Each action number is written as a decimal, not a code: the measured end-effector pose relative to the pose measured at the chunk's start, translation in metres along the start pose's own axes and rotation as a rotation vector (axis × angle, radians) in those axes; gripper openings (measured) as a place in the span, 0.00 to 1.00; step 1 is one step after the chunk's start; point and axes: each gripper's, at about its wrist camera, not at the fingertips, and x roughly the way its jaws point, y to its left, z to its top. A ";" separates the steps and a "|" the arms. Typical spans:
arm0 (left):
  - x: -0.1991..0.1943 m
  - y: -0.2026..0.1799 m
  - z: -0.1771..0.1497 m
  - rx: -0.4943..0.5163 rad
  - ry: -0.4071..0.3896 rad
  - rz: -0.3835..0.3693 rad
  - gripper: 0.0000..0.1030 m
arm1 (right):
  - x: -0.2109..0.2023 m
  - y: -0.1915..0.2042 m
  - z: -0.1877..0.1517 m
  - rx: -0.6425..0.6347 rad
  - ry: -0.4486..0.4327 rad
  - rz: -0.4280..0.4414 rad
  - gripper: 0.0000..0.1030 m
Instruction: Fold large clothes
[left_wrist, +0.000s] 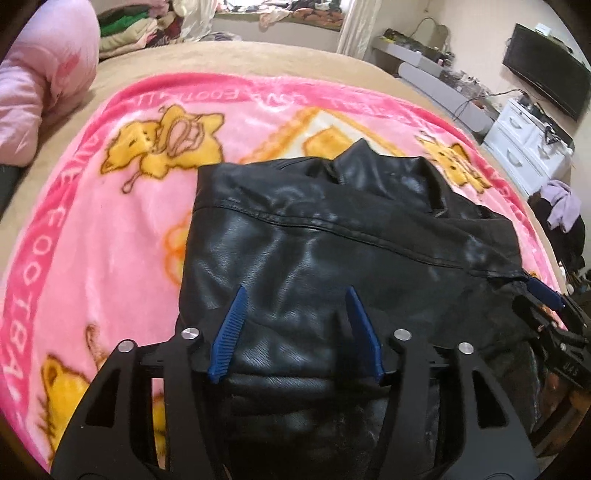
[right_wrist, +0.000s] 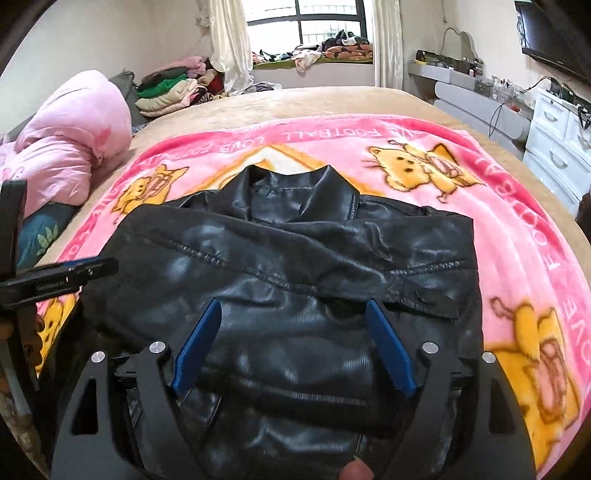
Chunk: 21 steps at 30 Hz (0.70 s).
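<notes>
Below both grippers, a black leather jacket (right_wrist: 280, 266) lies folded on the pink blanket (right_wrist: 517, 221), while the left gripper (left_wrist: 295, 295) and right gripper (right_wrist: 293, 310) hover spread, gripping nothing.

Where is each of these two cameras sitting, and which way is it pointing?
Left wrist view: on the left gripper, angled down at the black leather jacket; the right gripper shows at its right edge.
Right wrist view: on the right gripper, facing the jacket's collar and the window; a fingertip shows at the bottom.
Shared: jacket, pink cartoon blanket, pink duvet.
</notes>
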 end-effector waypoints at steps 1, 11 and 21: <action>-0.004 -0.004 -0.001 0.012 -0.008 -0.003 0.54 | -0.003 0.001 -0.002 -0.001 0.000 -0.001 0.78; -0.018 -0.029 -0.038 0.133 0.014 0.015 0.59 | -0.021 0.008 -0.018 0.001 -0.032 0.014 0.78; 0.004 -0.038 -0.053 0.164 0.109 0.042 0.58 | -0.010 0.015 -0.026 -0.054 0.013 -0.029 0.74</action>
